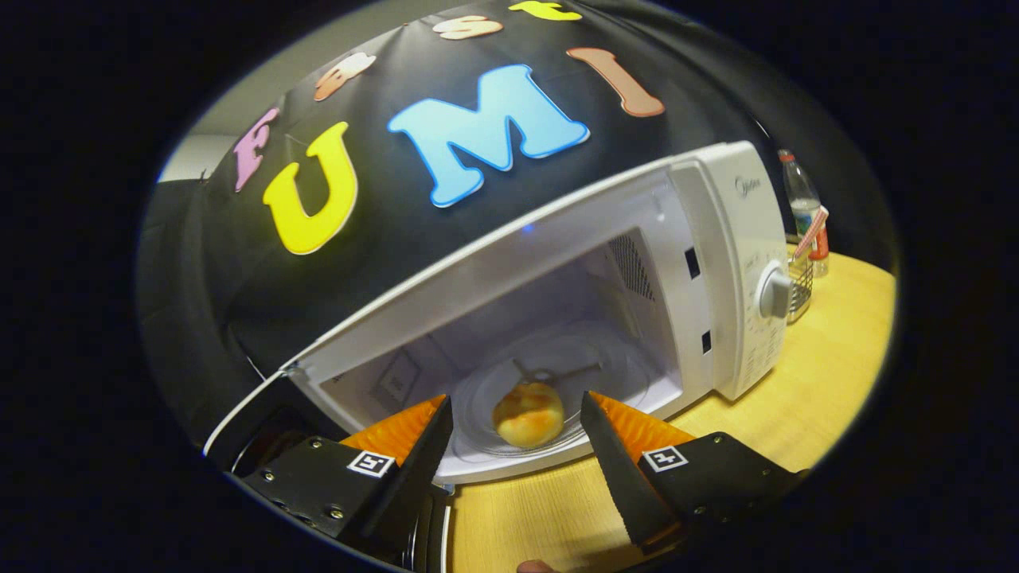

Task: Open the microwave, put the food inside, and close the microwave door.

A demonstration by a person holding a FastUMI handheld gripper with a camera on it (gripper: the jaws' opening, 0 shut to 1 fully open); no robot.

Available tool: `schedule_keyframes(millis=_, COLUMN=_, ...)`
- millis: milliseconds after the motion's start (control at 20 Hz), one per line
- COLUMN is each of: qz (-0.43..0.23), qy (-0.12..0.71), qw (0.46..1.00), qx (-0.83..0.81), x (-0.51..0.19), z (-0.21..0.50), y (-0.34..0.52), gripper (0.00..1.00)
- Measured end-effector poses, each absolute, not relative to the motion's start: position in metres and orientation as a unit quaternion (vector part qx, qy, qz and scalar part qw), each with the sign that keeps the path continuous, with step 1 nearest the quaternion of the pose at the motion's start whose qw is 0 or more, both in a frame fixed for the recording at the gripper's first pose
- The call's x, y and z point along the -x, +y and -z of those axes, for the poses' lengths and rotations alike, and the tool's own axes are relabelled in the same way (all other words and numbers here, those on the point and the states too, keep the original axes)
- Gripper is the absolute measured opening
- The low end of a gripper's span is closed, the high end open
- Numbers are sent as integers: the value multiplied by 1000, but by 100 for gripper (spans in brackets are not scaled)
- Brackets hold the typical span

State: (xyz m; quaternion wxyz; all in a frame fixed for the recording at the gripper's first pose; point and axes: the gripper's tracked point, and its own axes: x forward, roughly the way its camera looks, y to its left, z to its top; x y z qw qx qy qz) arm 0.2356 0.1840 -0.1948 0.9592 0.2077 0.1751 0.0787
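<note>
A white microwave stands open on the wooden bench, a bread roll on its glass turntable. The tool (fingers spread wide, holding nothing) sits just near of the roll.

Glossy white plastic microwave, wood-grain table
</note>
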Motion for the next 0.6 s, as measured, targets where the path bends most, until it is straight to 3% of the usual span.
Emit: schedule_keyframes(millis=600, qz=-143, qy=91, qw=982, qx=-84, x=-82, z=84, y=180, gripper=97)
